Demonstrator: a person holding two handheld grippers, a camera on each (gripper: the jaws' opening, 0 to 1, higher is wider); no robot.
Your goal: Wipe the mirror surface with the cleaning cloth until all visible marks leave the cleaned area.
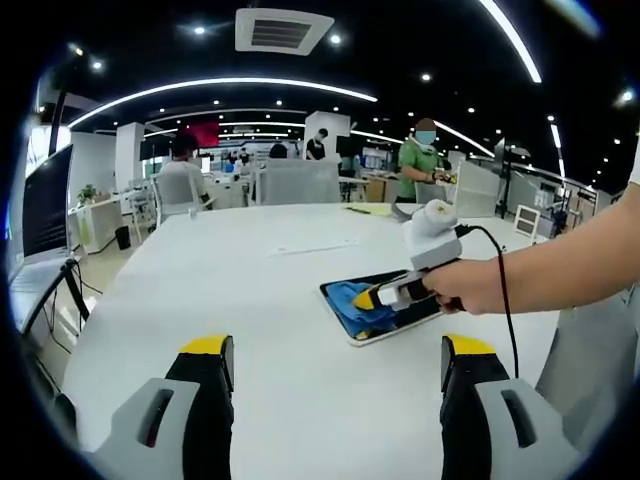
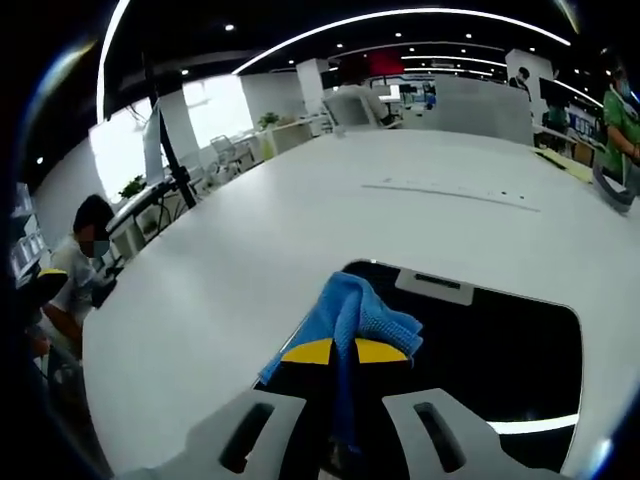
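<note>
A flat rectangular mirror [image 1: 405,318] with a white frame lies on the white table [image 1: 270,300]; it looks dark in the right gripper view [image 2: 500,350]. A blue cleaning cloth [image 2: 355,315] rests on the mirror's near-left part, and my right gripper [image 2: 345,352] is shut on it, pressing it on the glass. From the left gripper view, the right gripper [image 1: 372,296] reaches in from the right, held by a hand, with the blue cloth [image 1: 350,305] under it. My left gripper [image 1: 338,365] hovers open above bare table, in front of the mirror.
The table is broad and white with a paper sheet [image 1: 312,246] further back. People stand at desks behind [image 1: 425,165]. A monitor on a stand [image 1: 48,205] is at the left. A seated person [image 2: 85,265] is beside the table edge.
</note>
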